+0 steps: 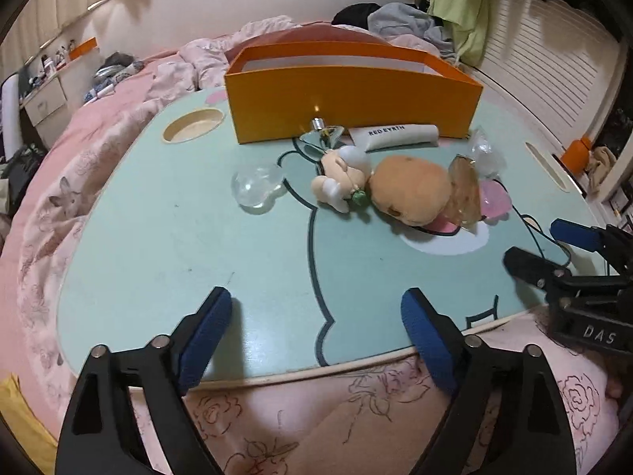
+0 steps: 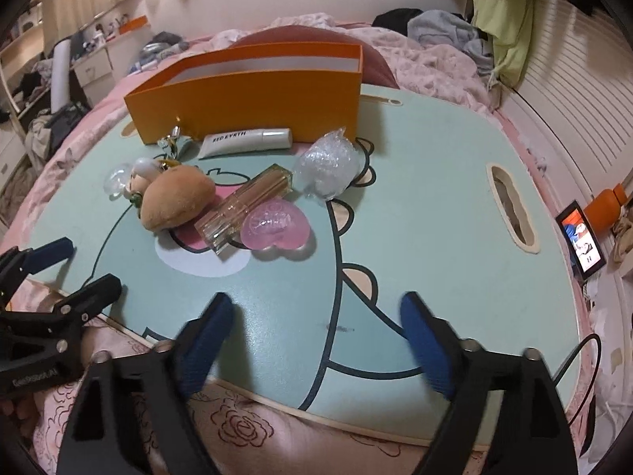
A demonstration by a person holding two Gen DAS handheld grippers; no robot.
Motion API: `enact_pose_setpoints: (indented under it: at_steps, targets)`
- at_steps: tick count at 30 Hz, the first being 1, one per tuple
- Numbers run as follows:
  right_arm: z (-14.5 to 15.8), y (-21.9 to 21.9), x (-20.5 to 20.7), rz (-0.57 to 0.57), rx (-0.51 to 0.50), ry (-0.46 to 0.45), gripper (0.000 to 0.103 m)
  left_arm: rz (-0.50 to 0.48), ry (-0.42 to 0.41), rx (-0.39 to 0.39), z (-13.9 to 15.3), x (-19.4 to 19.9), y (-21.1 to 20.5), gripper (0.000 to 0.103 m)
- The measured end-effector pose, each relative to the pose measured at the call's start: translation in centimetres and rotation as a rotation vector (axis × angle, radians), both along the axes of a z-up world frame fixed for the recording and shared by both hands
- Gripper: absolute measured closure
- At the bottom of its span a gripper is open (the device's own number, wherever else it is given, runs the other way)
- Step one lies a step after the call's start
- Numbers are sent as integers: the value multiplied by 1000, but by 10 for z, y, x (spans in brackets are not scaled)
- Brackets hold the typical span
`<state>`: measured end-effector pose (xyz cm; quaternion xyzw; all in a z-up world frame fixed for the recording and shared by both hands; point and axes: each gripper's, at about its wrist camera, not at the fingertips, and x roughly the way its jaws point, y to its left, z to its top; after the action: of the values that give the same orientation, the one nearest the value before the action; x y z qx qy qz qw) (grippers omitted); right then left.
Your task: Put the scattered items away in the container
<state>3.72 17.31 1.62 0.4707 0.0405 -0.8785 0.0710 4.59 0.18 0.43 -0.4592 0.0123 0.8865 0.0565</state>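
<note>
An orange box [image 1: 352,99] [image 2: 253,99] stands at the far side of a mint lap table [image 1: 158,261] [image 2: 435,237]. In front of it lie a white tube [image 1: 399,136] [image 2: 245,141], a small glass bottle [image 1: 322,134] [image 2: 174,142], a plush toy [image 1: 395,190] [image 2: 174,198], a clear amber bottle [image 1: 465,190] [image 2: 245,208], a pink heart case [image 2: 277,223] [image 1: 494,200], a clear heart case [image 1: 257,188] [image 2: 116,178] and a bubble-wrap bundle [image 2: 330,166] [image 1: 488,152]. My left gripper [image 1: 316,304] and right gripper [image 2: 316,308] are open and empty over the near table edge.
The table rests on a pink floral bedspread [image 1: 59,206] [image 2: 245,431]. It has a round cup hole [image 1: 194,130] and a slot [image 2: 510,208]. A phone [image 2: 581,243] and an orange bottle [image 2: 605,204] lie at the right. Clothes are piled on the bed behind [image 2: 443,35].
</note>
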Motion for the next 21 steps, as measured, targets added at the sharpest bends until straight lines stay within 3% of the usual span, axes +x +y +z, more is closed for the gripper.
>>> enact_pose_setpoints:
  at_steps: [4, 21]
  targets:
    - [-3, 1, -2, 3, 2, -19, 1, 28, -18, 0, -2, -2, -5, 0]
    - [-3, 1, -2, 4, 2, -22, 1, 31, -19, -2, -3, -2, -4, 0]
